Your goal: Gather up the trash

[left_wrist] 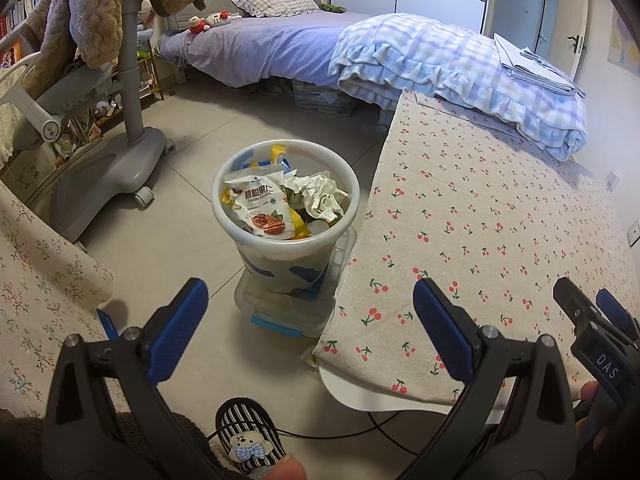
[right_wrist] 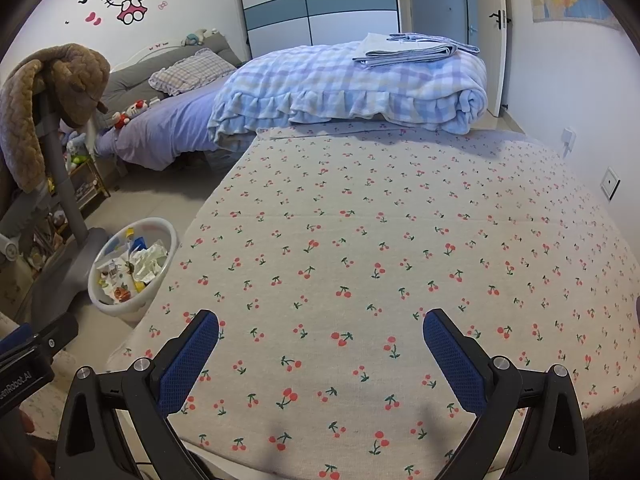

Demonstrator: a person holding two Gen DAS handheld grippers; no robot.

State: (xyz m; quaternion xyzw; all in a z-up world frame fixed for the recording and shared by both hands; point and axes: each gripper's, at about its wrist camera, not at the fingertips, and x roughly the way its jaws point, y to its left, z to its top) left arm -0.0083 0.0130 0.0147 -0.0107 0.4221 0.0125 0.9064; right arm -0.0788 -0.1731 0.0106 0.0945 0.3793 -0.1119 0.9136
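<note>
Both tongs are spread wide with nothing in them: the left tongs (left_wrist: 310, 328) hang over the floor by the table's left edge, and the right tongs (right_wrist: 320, 356) hover low over the near edge of the table (right_wrist: 360, 240).

Honestly, I can't spot any loose trash on the cherry-print cloth, so my guess is the pickup part is basically done. All the trash sits in the bin (left_wrist: 286, 236), which is on the floor on top of a clear plastic box (left_wrist: 280, 312), right beside the table's left edge. A nut packet (left_wrist: 260, 208) and crumpled paper (left_wrist: 320, 196) are heaped near the rim.

If there's more to drop in, I'd aim for the middle of the bin and let go low so the pile doesn't spill.

Farther back there's only the folded blanket (right_wrist: 352, 84) at the table's far edge.
</note>
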